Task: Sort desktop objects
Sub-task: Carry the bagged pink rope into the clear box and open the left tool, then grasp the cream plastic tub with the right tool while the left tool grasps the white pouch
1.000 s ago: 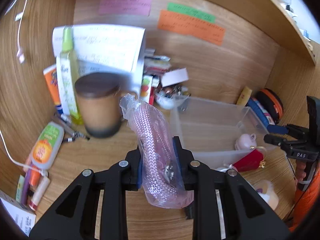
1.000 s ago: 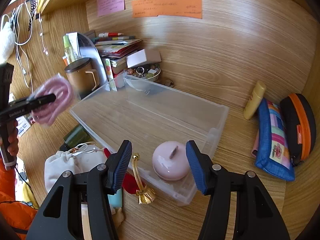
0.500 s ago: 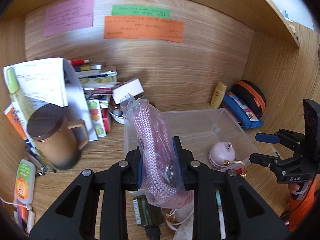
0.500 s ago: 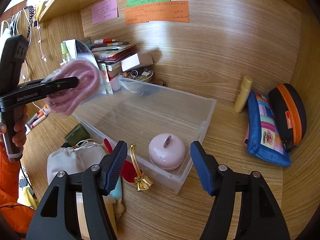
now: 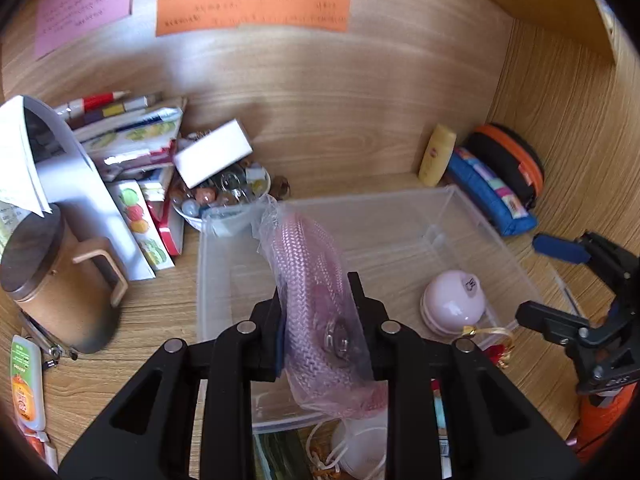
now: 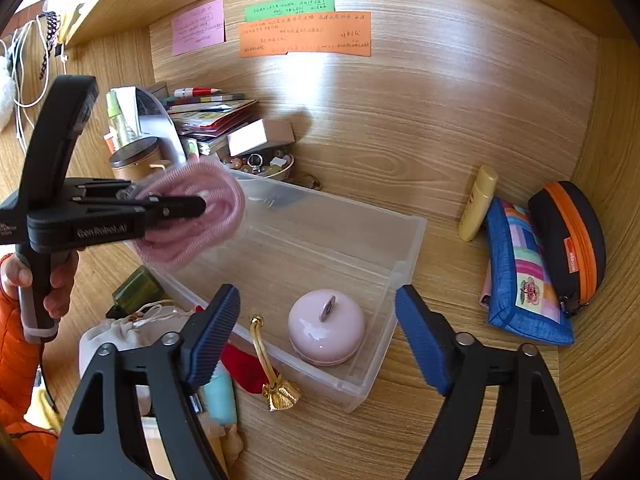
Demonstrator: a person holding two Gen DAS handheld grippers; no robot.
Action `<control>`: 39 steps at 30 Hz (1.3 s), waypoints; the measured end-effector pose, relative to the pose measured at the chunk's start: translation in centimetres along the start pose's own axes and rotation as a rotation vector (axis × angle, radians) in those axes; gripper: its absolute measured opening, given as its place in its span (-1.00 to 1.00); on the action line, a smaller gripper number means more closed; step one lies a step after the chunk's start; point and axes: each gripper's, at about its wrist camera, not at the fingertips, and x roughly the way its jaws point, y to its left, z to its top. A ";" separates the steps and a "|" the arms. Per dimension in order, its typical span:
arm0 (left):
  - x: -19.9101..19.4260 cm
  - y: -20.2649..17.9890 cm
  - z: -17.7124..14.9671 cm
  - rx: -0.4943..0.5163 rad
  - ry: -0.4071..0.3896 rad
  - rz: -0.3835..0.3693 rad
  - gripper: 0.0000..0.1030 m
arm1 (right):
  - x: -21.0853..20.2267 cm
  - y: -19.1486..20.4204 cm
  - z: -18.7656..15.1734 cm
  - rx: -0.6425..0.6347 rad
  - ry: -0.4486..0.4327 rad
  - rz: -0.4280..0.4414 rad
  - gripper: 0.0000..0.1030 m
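A: While the left gripper (image 5: 318, 320) pinches the bagged pink cord (image 5: 316, 280) above the clear bin (image 5: 400, 208), where should it let go?
B: Lower, bin's middle; right gripper (image 6: 316, 340) is opening, empty

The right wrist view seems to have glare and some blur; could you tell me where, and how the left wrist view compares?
Right wrist view: a bright glare patch on the back panel; the pink cable bundle smeared. Left wrist view: the sticky notes soft, edges bowed.
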 end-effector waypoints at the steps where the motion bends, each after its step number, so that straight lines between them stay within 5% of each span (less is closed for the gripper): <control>1: 0.2 0.0 0.0 0.001 0.004 0.005 -0.50 | 0.0 0.1 0.0 -0.002 -0.002 -0.010 0.57; 9: 0.1 -0.2 -0.4 0.007 0.018 0.048 -0.34 | -0.3 0.7 0.1 -0.016 -0.004 -0.048 0.61; 13: -0.9 -0.3 -0.6 0.008 -0.008 0.056 0.25 | -0.2 1.3 -0.2 -0.026 0.002 -0.080 0.61; 32: -7.2 -2.5 -4.0 0.080 -0.117 0.110 0.78 | -2.9 4.5 -2.3 -0.053 -0.023 -0.124 0.70; 39: -8.7 -2.3 -6.1 0.083 -0.118 0.141 0.82 | -4.1 5.1 -3.5 -0.033 -0.031 -0.122 0.72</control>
